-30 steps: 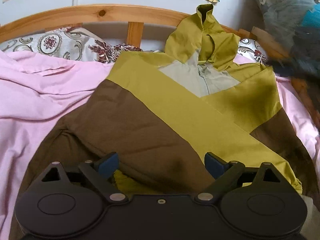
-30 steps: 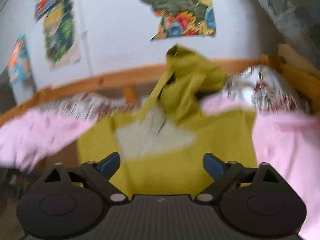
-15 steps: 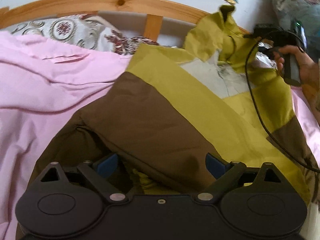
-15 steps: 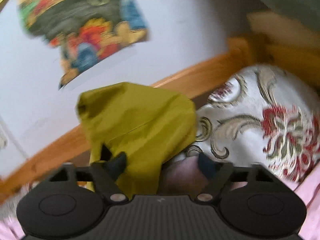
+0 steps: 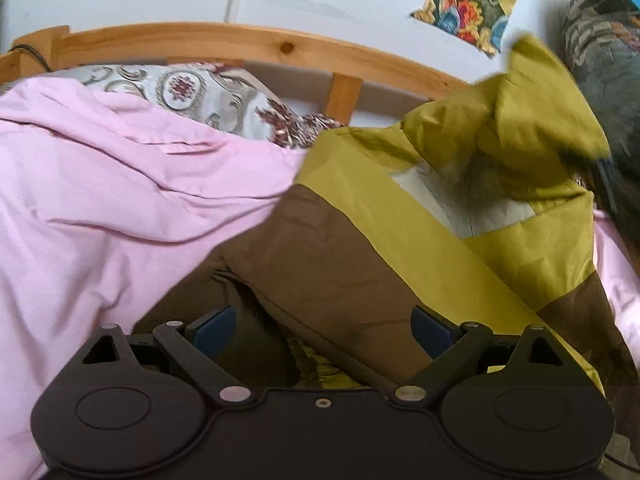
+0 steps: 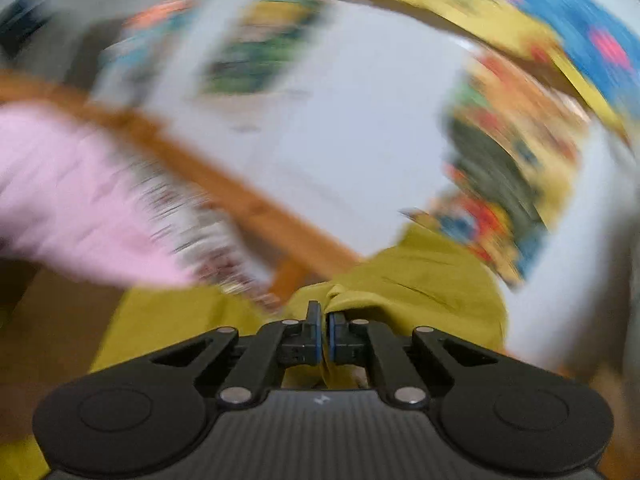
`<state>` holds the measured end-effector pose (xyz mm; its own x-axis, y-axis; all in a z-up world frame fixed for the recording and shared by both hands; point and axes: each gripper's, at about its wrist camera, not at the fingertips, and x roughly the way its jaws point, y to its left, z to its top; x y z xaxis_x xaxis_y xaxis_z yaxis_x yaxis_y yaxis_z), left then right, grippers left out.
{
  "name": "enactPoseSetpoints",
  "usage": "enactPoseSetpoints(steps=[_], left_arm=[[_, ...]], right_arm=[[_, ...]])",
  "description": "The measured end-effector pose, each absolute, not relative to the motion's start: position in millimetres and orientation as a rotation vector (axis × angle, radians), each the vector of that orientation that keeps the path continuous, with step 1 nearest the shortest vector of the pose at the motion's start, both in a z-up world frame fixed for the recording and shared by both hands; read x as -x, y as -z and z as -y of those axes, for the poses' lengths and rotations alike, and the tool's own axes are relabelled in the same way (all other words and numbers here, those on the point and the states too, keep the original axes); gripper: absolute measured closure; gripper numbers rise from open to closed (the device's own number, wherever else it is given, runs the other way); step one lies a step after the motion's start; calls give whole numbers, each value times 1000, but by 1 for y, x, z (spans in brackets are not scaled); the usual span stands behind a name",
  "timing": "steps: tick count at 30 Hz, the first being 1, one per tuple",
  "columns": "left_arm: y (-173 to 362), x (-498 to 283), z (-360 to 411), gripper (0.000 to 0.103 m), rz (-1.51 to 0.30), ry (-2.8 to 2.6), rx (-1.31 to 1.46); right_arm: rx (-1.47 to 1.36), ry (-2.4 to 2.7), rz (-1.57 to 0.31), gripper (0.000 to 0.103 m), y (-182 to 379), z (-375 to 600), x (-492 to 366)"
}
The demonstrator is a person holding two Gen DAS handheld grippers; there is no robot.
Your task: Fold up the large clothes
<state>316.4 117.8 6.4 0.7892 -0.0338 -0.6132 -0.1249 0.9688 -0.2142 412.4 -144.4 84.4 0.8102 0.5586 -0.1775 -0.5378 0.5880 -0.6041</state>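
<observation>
Pink sheet (image 5: pixel 100 208) covers the bed, and on it the olive-and-brown jacket (image 5: pixel 360 248) spreads ahead of and beneath the left gripper (image 5: pixel 322 326), reaching toward the wooden headboard (image 5: pixel 240 40). Left jaws stand wide apart, a brown fold lying loosely between them, pads not pressing it. Right gripper (image 6: pixel 323 320) has its jaws pinched nearly together on an olive bunch of the jacket (image 6: pixel 420 280), cloth humped just beyond the tips; that view is badly blurred.
</observation>
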Motion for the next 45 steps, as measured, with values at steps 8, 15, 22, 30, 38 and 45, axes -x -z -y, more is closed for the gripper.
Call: enactPoseSetpoints(steps=[8,15,22,30,38,45], left_arm=[[-11,-301,-132,8,-644,-120,287],[-10,-300,-131,8,-627,-120,320],[-20,-318,-121,8,-540,-4,432],[-15,-359,-64,6,-600,77,282],[35,-379,-56,9,-719,65,267],[50,-383,-40,8,-728,99,123]], right_arm=[[1458,-700,211,99,34,157,-320],[1457,-664,51,50,44,183,-312],[1022,-560,-122,30,-20,190,-320],[419,-487,-185,3,-75,146,-404],[482,-341,-256,3,-29,104,-508],[470,-306,-262,1,22,118,-539]])
